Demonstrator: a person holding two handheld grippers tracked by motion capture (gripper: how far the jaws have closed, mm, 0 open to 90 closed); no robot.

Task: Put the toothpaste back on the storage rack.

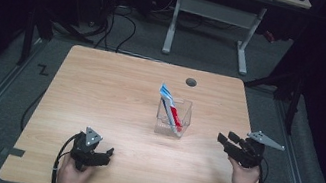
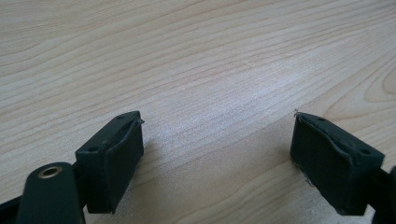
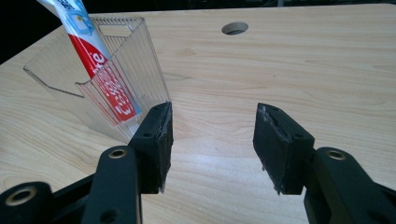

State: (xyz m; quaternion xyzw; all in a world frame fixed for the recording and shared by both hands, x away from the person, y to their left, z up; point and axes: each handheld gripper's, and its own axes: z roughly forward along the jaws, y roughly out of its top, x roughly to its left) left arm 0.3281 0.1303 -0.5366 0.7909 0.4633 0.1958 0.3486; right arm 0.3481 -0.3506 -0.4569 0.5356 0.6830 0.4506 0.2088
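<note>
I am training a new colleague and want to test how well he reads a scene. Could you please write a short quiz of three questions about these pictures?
1. True or false: the toothpaste tube lies flat on the table.
2. Which gripper is nearer to the clear container? A) left gripper B) right gripper
3. What is between the jaws of each gripper?

Key:
1. False. The tube stands tilted inside the clear container, and its top sticks out above the rim.
2. B. The right gripper view shows the container close in front of its jaws.
3. Nothing. Both grippers are open, with bare wood between the jaws.
</note>
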